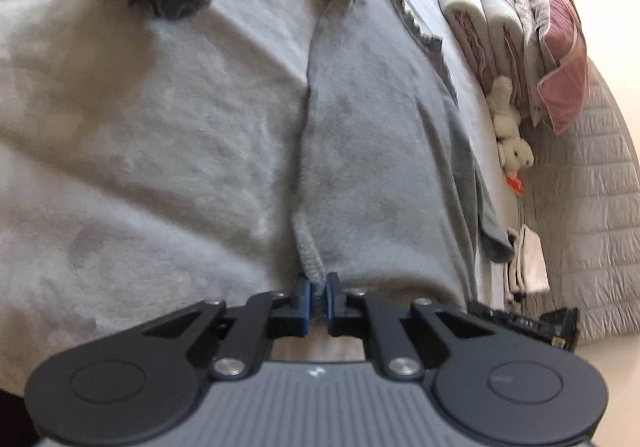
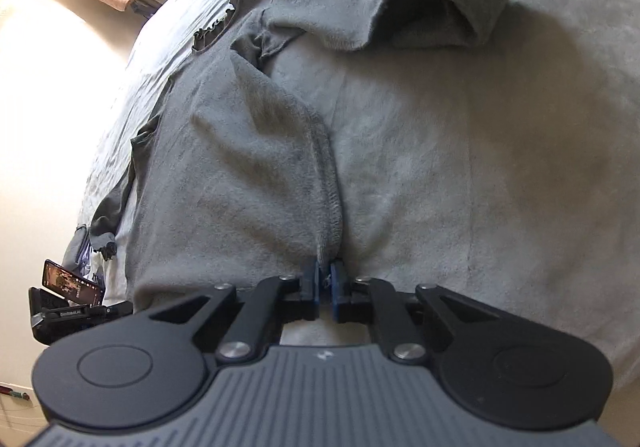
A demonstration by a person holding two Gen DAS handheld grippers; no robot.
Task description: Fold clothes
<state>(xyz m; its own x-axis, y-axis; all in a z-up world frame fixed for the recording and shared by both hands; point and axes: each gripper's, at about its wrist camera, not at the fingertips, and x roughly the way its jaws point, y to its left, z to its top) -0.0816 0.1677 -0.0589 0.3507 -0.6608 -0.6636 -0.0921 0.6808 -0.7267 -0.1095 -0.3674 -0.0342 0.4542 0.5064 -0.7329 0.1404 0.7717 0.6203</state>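
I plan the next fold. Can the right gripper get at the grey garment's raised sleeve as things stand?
Probably not yet: the right gripper is shut on the grey garment at its near hem. The sleeve lies uncovered beyond it.

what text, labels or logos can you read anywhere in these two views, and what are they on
No full word can be read.
Small pale logo mark, not letters, on the left gripper body.
The same mark on the right gripper body.
White lettering on the black device at the bed's edge: too small and blurred.
Lit phone screen above it: content unreadable.
Orange tag under the plush toy: no legible print.
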